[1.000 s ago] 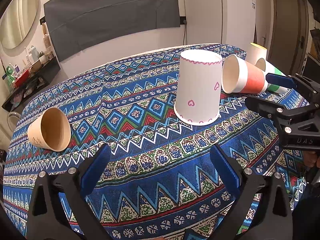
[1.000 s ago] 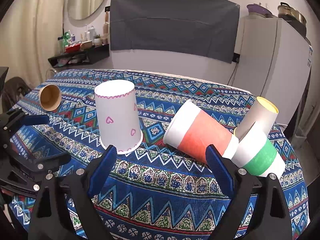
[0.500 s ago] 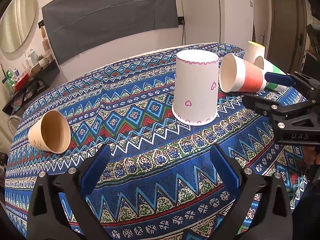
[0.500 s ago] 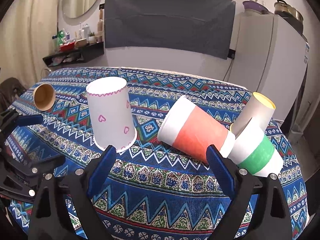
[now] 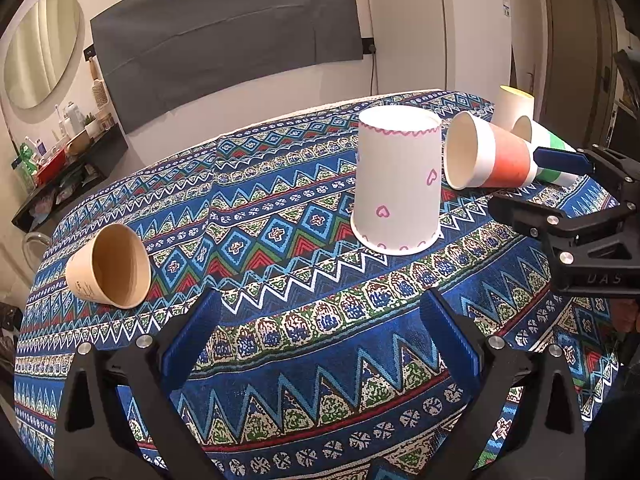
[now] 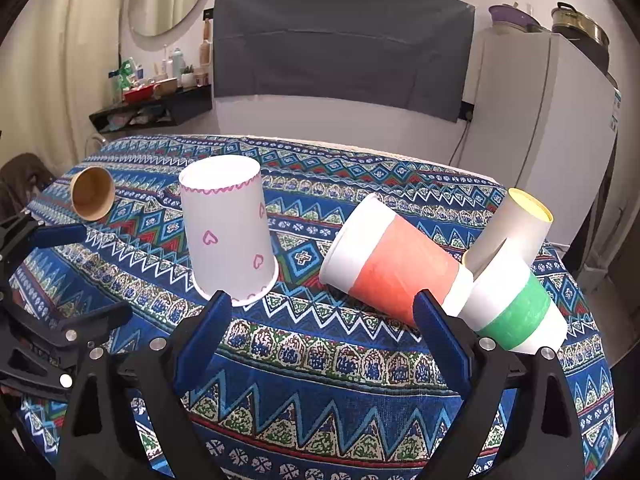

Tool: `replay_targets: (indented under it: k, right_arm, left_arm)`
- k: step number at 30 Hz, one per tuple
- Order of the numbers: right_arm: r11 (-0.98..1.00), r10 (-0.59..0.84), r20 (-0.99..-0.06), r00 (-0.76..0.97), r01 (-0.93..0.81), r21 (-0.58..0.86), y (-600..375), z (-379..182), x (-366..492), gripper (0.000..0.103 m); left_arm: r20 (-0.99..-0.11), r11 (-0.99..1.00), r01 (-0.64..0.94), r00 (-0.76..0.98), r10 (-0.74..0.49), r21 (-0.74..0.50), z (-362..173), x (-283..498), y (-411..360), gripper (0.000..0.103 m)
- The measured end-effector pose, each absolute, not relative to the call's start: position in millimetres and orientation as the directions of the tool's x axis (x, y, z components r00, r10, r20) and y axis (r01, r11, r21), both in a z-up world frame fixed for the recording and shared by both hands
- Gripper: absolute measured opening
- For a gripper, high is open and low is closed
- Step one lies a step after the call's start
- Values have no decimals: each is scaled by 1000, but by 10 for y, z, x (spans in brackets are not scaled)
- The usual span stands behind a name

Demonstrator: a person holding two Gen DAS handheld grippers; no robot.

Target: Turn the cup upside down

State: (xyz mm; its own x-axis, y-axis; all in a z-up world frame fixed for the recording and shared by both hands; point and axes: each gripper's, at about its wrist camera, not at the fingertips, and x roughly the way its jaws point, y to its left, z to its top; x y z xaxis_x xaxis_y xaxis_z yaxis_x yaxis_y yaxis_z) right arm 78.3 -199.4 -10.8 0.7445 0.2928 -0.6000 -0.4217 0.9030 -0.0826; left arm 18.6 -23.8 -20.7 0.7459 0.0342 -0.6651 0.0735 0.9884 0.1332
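A white paper cup with pink hearts (image 5: 396, 180) (image 6: 230, 232) stands upside down on the patterned tablecloth (image 5: 280, 200). A cup with a red band (image 5: 492, 156) (image 6: 394, 270) lies on its side to its right. A cup with a green band (image 6: 516, 308) (image 5: 554, 156) lies behind it, touching it. A brown cup (image 5: 110, 266) (image 6: 93, 193) lies on its side at the far left. My left gripper (image 5: 320, 344) is open and empty, near the table's front edge. My right gripper (image 6: 322, 336) is open and empty, in front of the red-band cup.
A white cup with a yellow inside (image 6: 516, 228) (image 5: 512, 110) leans behind the green-band cup at the table's right edge. A white fridge (image 6: 560, 128) stands beyond the table. A dark shelf with bottles (image 6: 156, 104) is on the left wall.
Both grippers have drawn back slightly and shifted; the cups appear a little further left in the right wrist view. No cup has moved on the table.
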Motion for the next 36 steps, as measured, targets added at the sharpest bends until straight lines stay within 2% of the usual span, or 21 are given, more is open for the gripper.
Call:
replay_targets:
  k: [36]
  right_arm:
    - [903, 290, -587, 756, -420, -94, -1985, -69, 765, 88]
  left_arm:
    - [-643, 991, 58, 765, 31, 117, -171, 134, -205, 97]
